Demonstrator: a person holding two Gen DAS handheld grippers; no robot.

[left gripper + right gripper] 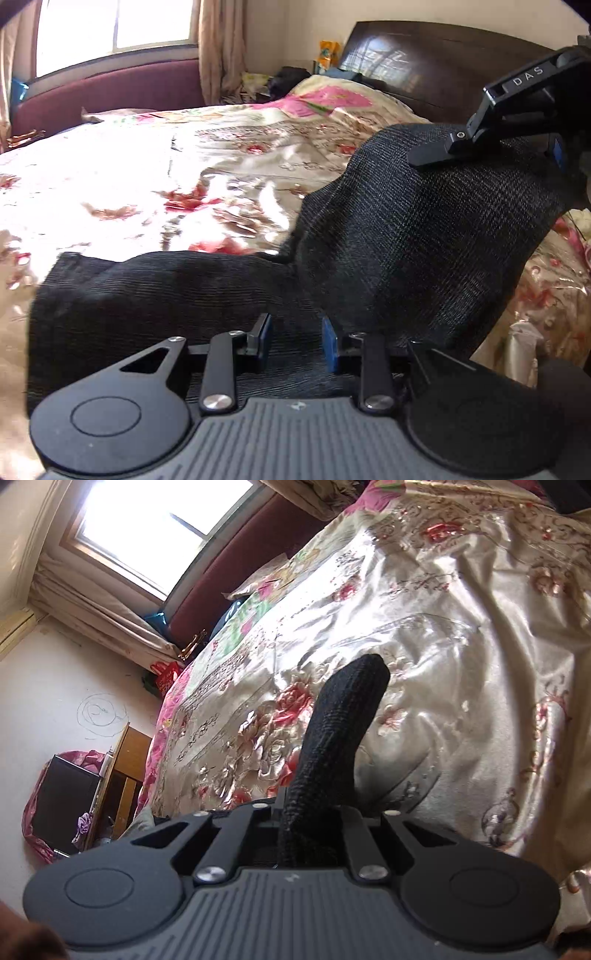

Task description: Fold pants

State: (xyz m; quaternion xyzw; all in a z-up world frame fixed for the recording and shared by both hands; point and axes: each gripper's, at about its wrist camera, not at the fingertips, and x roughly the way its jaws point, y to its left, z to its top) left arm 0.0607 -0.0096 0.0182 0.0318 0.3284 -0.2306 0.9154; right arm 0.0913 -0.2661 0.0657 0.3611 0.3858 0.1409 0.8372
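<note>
You're over one floral bed [155, 173] under one window [110, 26]. One pair of black pants [406, 229] lies on it: right gripper [312, 827] clamps them, left gripper [295, 343] gapes above them.

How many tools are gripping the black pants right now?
1 for certain. The right tool is shut on the black pants, lifting one end off the floral bedspread. The left tool is open above the cloth lying flat, not clamping it.

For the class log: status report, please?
Left gripper open over pants. Right gripper shut on pants, lifting them off bed. Nothing blocking.
</note>
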